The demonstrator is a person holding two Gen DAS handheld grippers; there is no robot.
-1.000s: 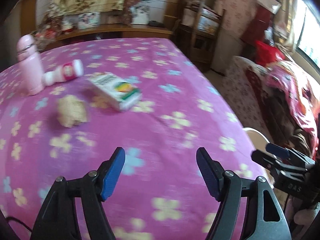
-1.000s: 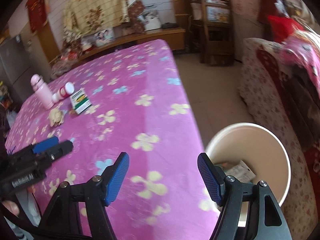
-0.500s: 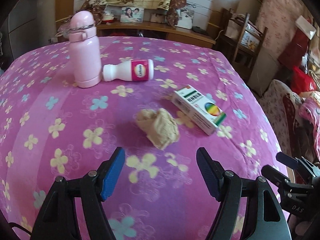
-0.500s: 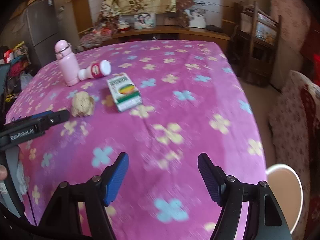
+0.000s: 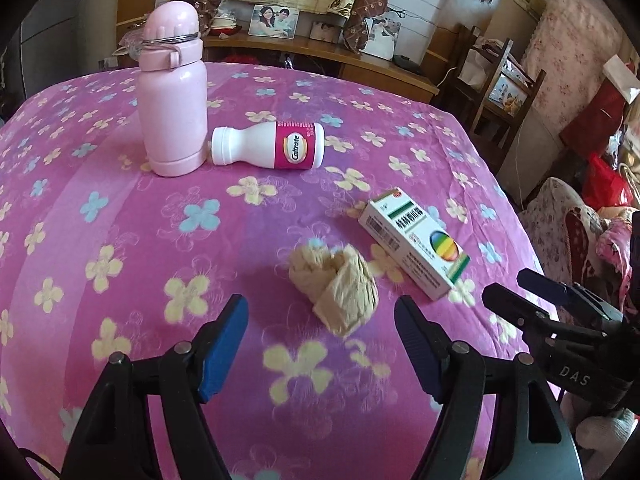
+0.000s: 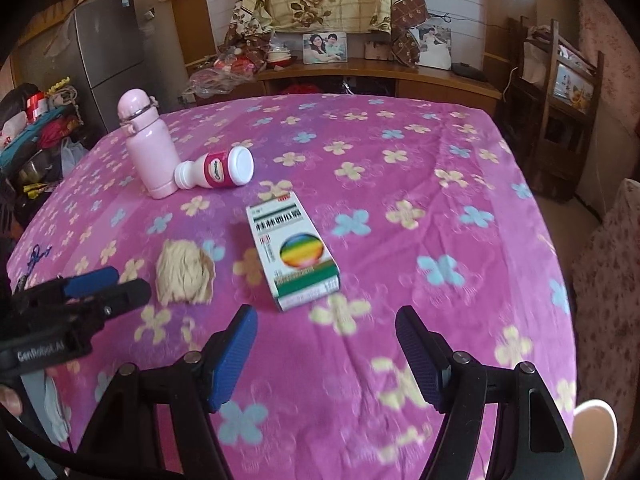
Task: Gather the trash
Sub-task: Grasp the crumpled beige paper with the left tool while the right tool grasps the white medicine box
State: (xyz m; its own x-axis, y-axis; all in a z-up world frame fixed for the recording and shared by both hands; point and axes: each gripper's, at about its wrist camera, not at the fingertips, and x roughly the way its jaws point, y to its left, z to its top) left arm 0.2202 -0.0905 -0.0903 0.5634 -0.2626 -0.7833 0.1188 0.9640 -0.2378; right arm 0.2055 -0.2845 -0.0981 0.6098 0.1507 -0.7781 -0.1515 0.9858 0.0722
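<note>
While both grippers have swung away from the white bin and back over the pink flowered tablecloth, the litter has come into reach again, so a new pick-up looks about to begin.

Furthest left from the tools stands the pink flask, upright and well ahead of the left gripper; it is probably not trash. Just beside its base lies the white Caltrate bottle, on its side, long axis running across the left view, neck toward the flask.

Next, the crumpled beige paper wad now sits close ahead of the left gripper's spread jaws, slightly right of their midline. Those jaws have just widened a little and grip nothing. A lump like this has no real long axis, so any closing direction should do.

To its right lies the medicine box, flat, directly ahead of the right gripper, whose jaws are likewise apart and empty. In the right view its long axis runs roughly away from the tool, leaning a little left, the green-striped end nearest. Jaws closing across its narrow width should suit it.
</note>
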